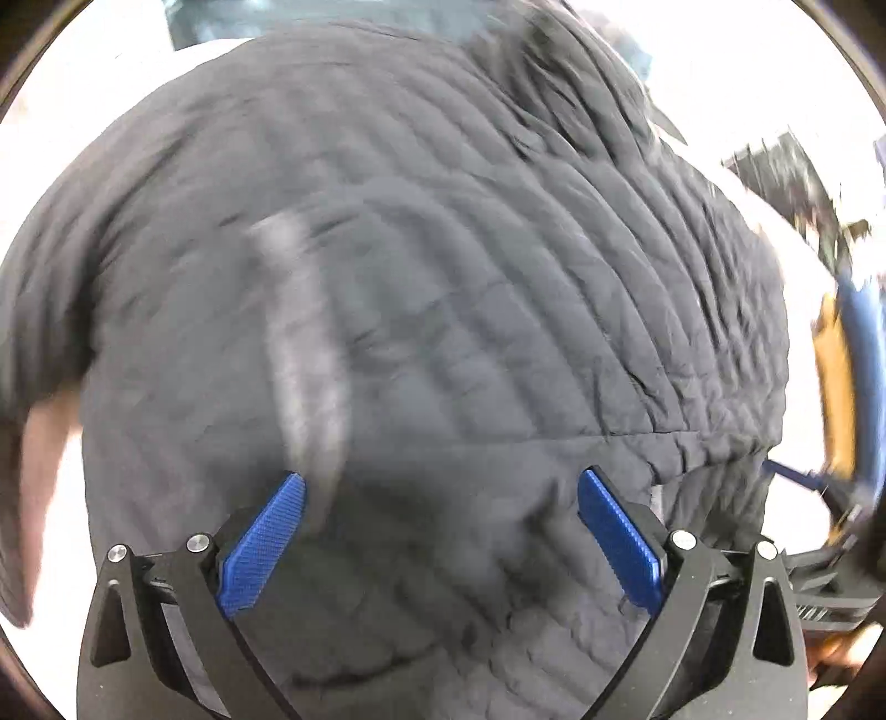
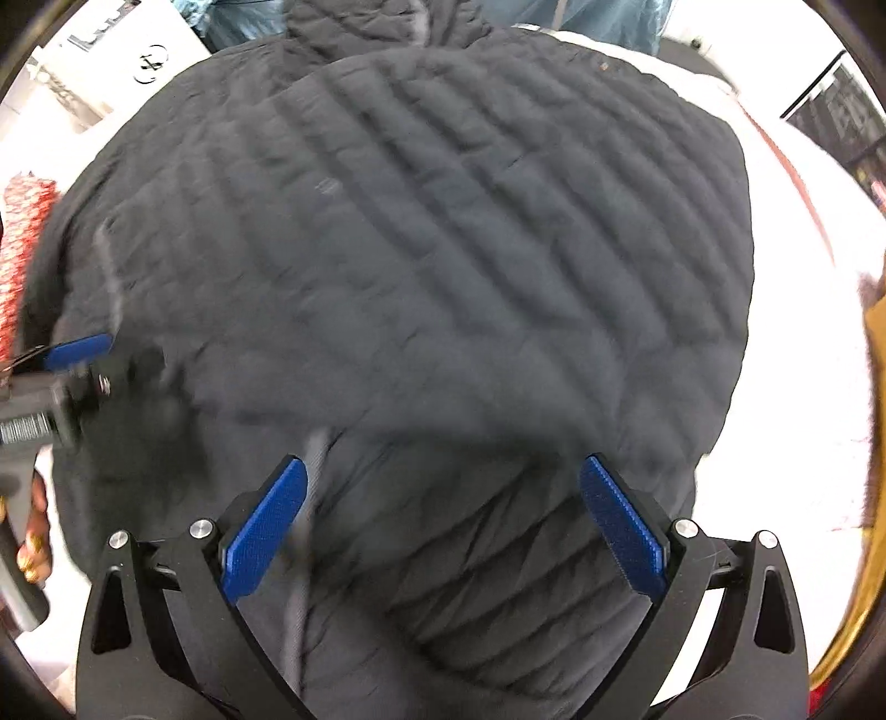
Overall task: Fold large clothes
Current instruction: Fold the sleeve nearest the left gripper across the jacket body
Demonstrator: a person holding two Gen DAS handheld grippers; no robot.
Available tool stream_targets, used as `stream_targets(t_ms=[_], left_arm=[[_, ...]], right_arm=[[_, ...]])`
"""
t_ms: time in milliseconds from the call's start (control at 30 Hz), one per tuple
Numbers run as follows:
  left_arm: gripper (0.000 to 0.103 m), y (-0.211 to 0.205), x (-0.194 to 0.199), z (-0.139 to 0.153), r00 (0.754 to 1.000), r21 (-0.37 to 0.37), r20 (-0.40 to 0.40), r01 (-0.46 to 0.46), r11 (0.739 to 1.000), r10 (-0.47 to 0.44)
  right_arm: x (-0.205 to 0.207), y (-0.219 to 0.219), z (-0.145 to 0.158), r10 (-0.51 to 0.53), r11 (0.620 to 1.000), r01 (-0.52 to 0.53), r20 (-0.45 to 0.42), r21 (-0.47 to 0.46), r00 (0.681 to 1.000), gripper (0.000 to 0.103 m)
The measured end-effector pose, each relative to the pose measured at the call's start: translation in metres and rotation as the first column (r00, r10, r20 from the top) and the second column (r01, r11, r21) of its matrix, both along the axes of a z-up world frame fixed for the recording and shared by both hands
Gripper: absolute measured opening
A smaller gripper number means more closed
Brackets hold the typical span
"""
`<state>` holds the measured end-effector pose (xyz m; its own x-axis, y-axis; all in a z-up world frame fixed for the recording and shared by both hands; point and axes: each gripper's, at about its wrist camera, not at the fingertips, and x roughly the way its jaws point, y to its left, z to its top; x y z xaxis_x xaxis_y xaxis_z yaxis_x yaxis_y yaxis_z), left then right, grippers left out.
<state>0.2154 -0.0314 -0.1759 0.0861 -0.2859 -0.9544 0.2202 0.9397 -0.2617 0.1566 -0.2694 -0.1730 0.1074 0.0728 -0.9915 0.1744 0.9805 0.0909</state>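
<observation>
A dark quilted puffer jacket (image 1: pixel 432 266) lies spread on a white surface and fills both views; a pale grey zipper strip (image 1: pixel 310 354) runs down it. My left gripper (image 1: pixel 440 487) hovers close over the jacket's lower part, jaws wide apart, nothing between the blue pads (image 1: pixel 260 548). In the right wrist view the same jacket (image 2: pixel 443 232) shows a folded layer on top. My right gripper (image 2: pixel 443 476) is open above it, the zipper (image 2: pixel 310 498) beside its left pad. The left gripper (image 2: pixel 77 354) shows at the jacket's left edge. Both views are motion-blurred.
The white surface (image 2: pixel 803 310) shows around the jacket. A red patterned item (image 2: pixel 22 238) lies at the far left, a white box (image 2: pixel 127 50) at the back left. A hand (image 2: pixel 33 531) holds the left tool. Blue and yellow objects (image 1: pixel 847 360) sit right of the jacket.
</observation>
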Motion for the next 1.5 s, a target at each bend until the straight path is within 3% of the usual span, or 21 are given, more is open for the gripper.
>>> stream_targets(t_ms=[200, 300, 400, 567, 633, 700, 867, 1000, 1100, 1167, 1233, 1300, 1400, 1500], left_arm=[[0.097, 0.082, -0.045, 0.001, 0.984, -0.007, -0.002, -0.178, 0.984, 0.178], [0.096, 0.127, -0.068, -0.005, 0.959, -0.036, -0.041, -0.283, 0.959, 0.281], [0.096, 0.163, -0.093, -0.003, 0.936, -0.049, -0.03, -0.351, 0.935, 0.35], [0.096, 0.189, -0.099, 0.007, 0.898, -0.059, -0.015, -0.44, 0.896, 0.44], [0.096, 0.206, -0.104, 0.01, 0.871, -0.104, -0.025, -0.49, 0.866, 0.49], [0.096, 0.222, -0.109, 0.012, 0.836, -0.148, -0.041, -0.546, 0.825, 0.546], [0.096, 0.276, -0.122, 0.008, 0.711, -0.209, -0.088, -0.698, 0.685, 0.697], [0.095, 0.326, -0.134, 0.0, 0.585, -0.245, -0.13, -0.802, 0.546, 0.801], [0.095, 0.37, -0.142, -0.004, 0.459, -0.304, -0.166, -0.866, 0.398, 0.873], [0.095, 0.385, -0.142, -0.005, 0.416, -0.334, -0.178, -0.878, 0.343, 0.892], [0.094, 0.398, -0.138, -0.002, 0.391, -0.359, -0.175, -0.88, 0.311, 0.904], [0.094, 0.407, -0.129, -0.004, 0.385, -0.38, -0.181, -0.876, 0.296, 0.905], [0.082, 0.409, -0.113, -0.014, 0.389, -0.358, -0.214, -0.885, 0.298, 0.896], [0.076, 0.402, -0.102, -0.019, 0.375, -0.328, -0.211, -0.897, 0.297, 0.902]], right_arm=[[-0.03, 0.032, 0.012, 0.047, 0.997, -0.048, 0.016, 0.057, 0.999, 0.098], [-0.037, 0.056, 0.017, 0.084, 0.993, -0.086, 0.022, 0.083, 0.996, 0.098], [-0.038, 0.081, 0.023, 0.154, 0.985, -0.156, 0.033, 0.077, 0.988, 0.098], [-0.034, 0.109, 0.022, 0.213, 0.974, -0.215, 0.029, 0.075, 0.977, 0.098], [-0.036, 0.118, 0.024, 0.232, 0.97, -0.234, 0.034, 0.072, 0.972, 0.098], [-0.04, 0.124, 0.023, 0.243, 0.967, -0.245, 0.033, 0.076, 0.969, 0.098], [-0.046, 0.125, 0.019, 0.253, 0.964, -0.253, 0.017, 0.076, 0.967, 0.098], [-0.049, 0.124, 0.019, 0.256, 0.965, -0.256, 0.007, 0.065, 0.967, 0.098], [-0.051, 0.125, 0.019, 0.257, 0.965, -0.257, 0.006, 0.057, 0.966, 0.098], [-0.05, 0.125, 0.019, 0.257, 0.965, -0.257, 0.003, 0.048, 0.966, 0.098], [-0.049, 0.124, 0.02, 0.256, 0.966, -0.256, 0.002, 0.04, 0.967, 0.098], [-0.048, 0.122, 0.021, 0.254, 0.967, -0.254, 0.003, 0.028, 0.967, 0.098], [-0.048, 0.114, 0.025, 0.244, 0.97, -0.244, 0.006, 0.015, 0.97, 0.098], [-0.05, 0.104, 0.028, 0.22, 0.975, -0.22, 0.009, 0.007, 0.975, 0.098]])
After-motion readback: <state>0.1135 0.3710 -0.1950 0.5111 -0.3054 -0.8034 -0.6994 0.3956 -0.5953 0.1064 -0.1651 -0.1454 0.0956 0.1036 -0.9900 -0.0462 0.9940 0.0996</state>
